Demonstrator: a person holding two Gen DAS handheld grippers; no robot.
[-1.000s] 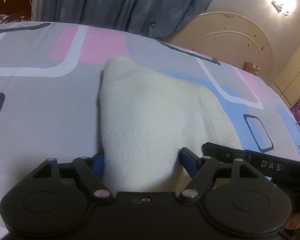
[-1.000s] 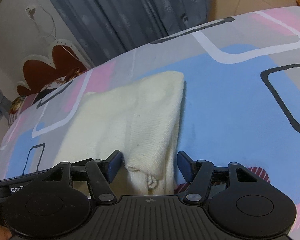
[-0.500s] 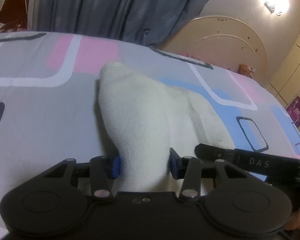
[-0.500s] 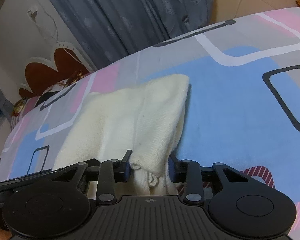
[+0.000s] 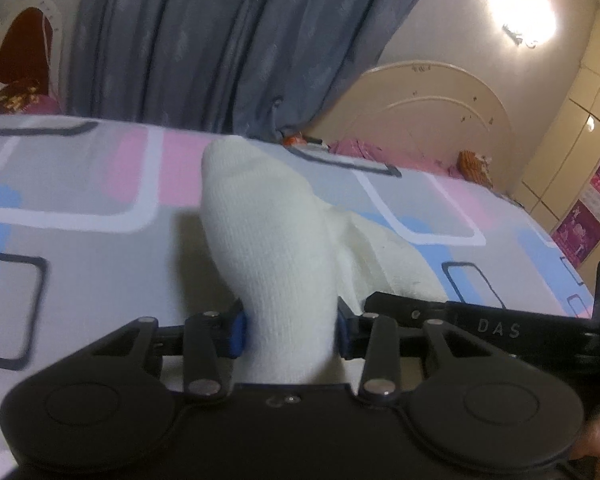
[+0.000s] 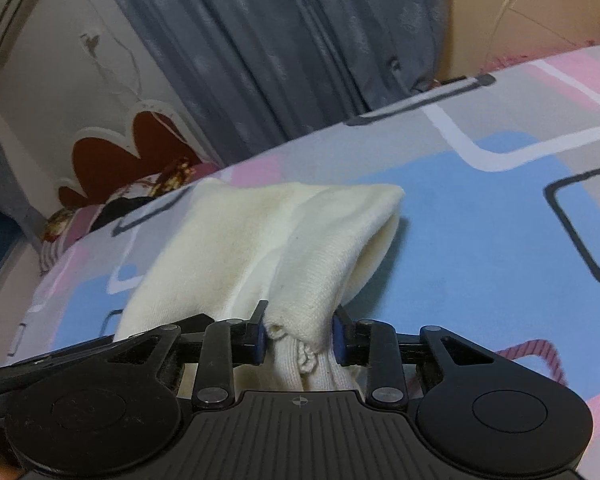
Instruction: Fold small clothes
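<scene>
A small cream knitted garment (image 5: 268,232) lies on a bed sheet (image 5: 80,248) patterned in grey, pink and blue. My left gripper (image 5: 290,332) is shut on its near left part, and the blue pads squeeze a bunched fold that rises off the sheet. In the right wrist view the same garment (image 6: 300,240) stretches away to the left, its near right corner pinched by my right gripper (image 6: 299,338). Both near ends are lifted while the far edge rests on the sheet (image 6: 480,240). The right gripper's black body (image 5: 480,324) shows close beside the left one.
Grey curtains (image 5: 220,48) hang behind the bed. A cream arched headboard (image 5: 428,120) stands at the far right, with a wardrobe (image 5: 580,128) beyond. A red and white headboard (image 6: 112,160) and patterned pillows (image 6: 100,208) sit at the far left. A hand (image 5: 596,440) holds the tool.
Both grippers closed on the garment's near ends, then rose, lifting those ends off the sheet. The cloth between the jaws bunched narrower and more of the room came into view.
</scene>
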